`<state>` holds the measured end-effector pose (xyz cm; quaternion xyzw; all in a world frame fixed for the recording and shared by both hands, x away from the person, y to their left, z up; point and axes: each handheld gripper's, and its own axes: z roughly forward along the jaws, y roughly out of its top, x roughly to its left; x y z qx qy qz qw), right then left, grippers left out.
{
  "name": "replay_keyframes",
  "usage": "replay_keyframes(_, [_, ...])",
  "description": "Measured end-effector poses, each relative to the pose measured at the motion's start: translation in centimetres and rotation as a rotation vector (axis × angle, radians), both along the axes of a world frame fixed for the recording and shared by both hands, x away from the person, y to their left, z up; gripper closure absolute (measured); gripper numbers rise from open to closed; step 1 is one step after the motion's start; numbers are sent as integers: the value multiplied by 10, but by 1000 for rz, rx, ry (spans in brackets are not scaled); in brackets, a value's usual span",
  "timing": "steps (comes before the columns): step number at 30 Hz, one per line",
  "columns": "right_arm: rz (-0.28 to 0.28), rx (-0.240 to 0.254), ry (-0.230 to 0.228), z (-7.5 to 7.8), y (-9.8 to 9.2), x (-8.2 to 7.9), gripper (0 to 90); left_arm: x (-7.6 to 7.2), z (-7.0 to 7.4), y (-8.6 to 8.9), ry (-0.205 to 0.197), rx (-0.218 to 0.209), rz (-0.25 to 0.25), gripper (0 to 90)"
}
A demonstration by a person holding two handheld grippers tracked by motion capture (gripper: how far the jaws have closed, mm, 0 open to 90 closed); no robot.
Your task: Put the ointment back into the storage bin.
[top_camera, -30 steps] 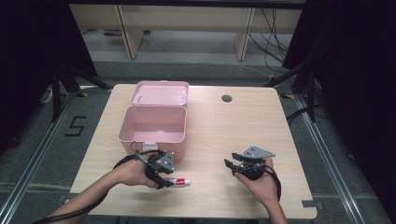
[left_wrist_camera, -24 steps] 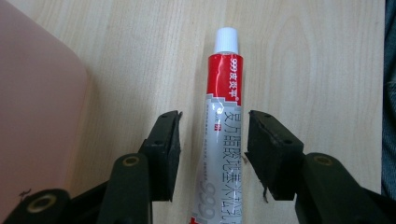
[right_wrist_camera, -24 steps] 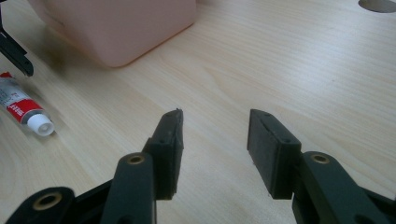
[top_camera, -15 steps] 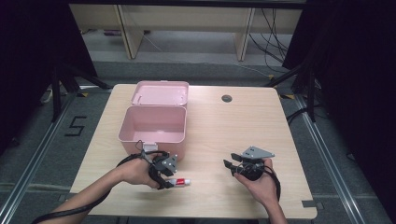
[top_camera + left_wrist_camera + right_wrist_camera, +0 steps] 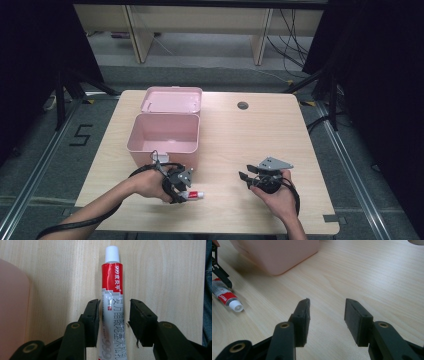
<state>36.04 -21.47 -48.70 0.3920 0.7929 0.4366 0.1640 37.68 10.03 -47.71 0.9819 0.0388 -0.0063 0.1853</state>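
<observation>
Step in hand: grasping the tube [image 5: 113, 315], lying on the tabletop [image 5: 280, 130] near the open box [image 5: 164, 145]. Left claw [image 5: 113, 322] straddles it, jaws closing, right pad not yet touching. Right claw [image 5: 327, 320] idle, jaws apart. Next: clamp, lift toward box.

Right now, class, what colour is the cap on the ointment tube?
White, clearest in the left gripper view: cap on the tube.
</observation>
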Motion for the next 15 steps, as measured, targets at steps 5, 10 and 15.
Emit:
replay_keyframes(5, [10, -14, -18, 0, -1, 1, 567, 0, 1, -3, -3, 16, -16, 614])
replay_keyframes(10, [17, -4, -14, -1, -1, 2, 567, 1, 0, -5, -8, 43, -36, 630])
replay_keyframes(15, [19, -11, -21, 0, -2, 2, 567, 3, -1, -5, -14, 66, -53, 632])
